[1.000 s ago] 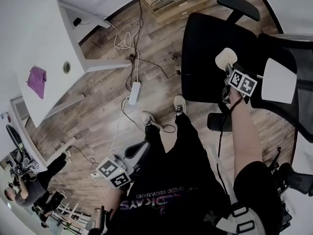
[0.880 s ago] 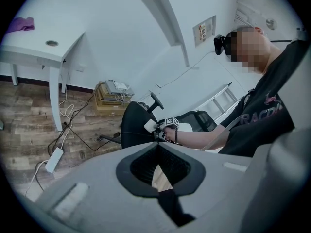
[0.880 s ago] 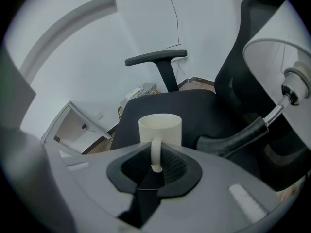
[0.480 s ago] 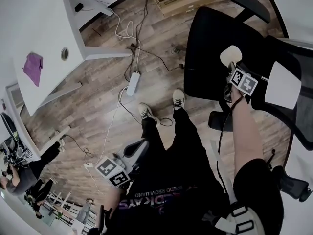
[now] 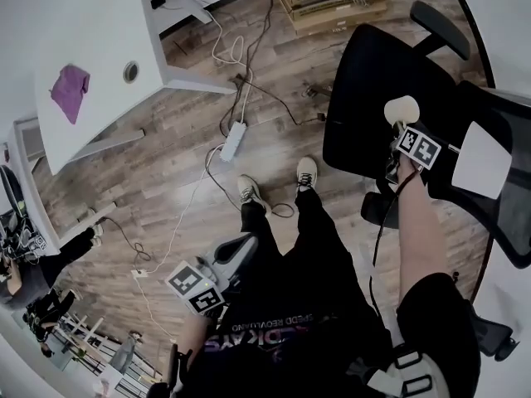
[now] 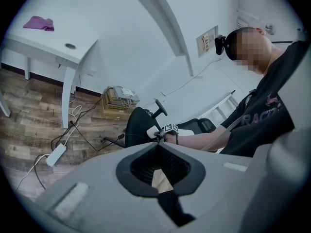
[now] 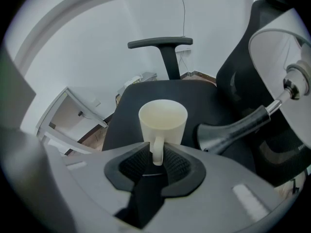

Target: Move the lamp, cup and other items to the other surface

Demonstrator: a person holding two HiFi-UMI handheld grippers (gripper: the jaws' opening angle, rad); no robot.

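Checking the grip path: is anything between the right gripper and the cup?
Nothing visible. The handle of the cup sits between the jaws of the right gripper, which have just been opening; the lamp lies apart, to the cup's right.

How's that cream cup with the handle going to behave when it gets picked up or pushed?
The cup looks rigid and probably light: it's small and empty. Its single narrow handle may let it swing or twist if gripped only there. It narrows toward the base, so on the padded seat it could tip when nudged.
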